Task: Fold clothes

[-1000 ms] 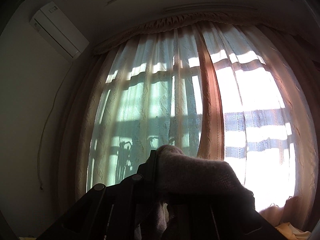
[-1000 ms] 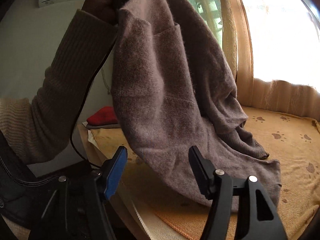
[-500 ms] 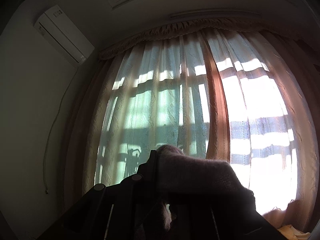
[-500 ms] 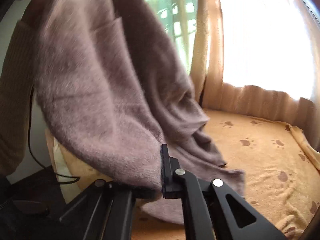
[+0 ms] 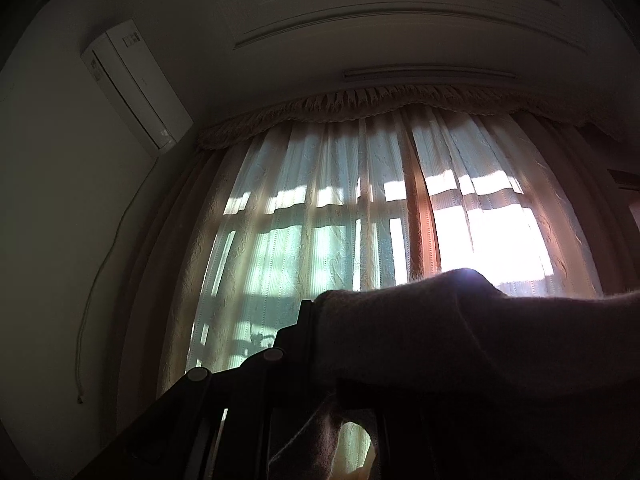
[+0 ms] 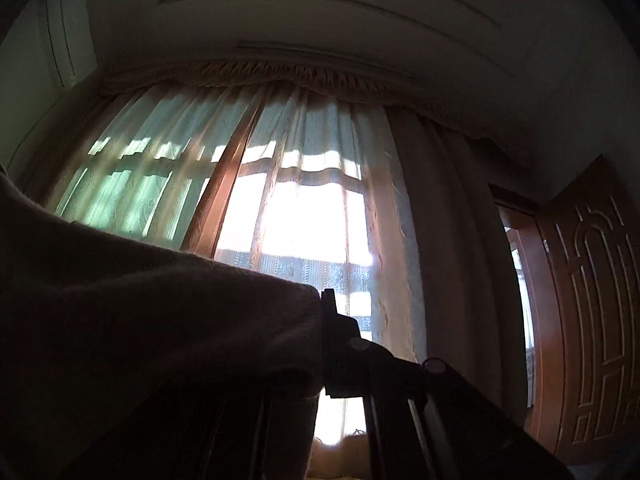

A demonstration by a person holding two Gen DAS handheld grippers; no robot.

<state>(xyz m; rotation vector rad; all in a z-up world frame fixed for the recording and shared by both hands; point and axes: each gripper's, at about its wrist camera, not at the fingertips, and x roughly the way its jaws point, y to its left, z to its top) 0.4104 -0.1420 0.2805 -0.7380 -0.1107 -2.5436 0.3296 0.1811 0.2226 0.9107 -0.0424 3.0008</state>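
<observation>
No brand, label or writing could be read in either view; the marks on the air conditioner (image 5: 136, 84) high on the wall were too small to make out.

The sweater (image 5: 460, 332) was a fuzzy, soft-knit garment, mauve-grey where the window light caught its nap and nearly black in shadow. In the left wrist view it lay draped over the right finger of the left claw (image 5: 316, 344) and ran off toward the right edge of the picture as a thick, rounded fold, with a loose flap hanging below between the arms of the tool. The left claw was closed tight on that fabric.

In the right wrist view the same sweater (image 6: 160, 320) filled the lower left, covering the left finger and ending in a straight edge against the bare right finger. The right claw (image 6: 320, 340) was clamped down on that edge, nothing but cloth between its fingers.

Both claws pointed upward at backlit sheer curtains (image 5: 360, 220) under a gathered valance (image 5: 360, 108), so the garment was held up in the air between them. A carved wooden door (image 6: 592, 312) stood at the right.
</observation>
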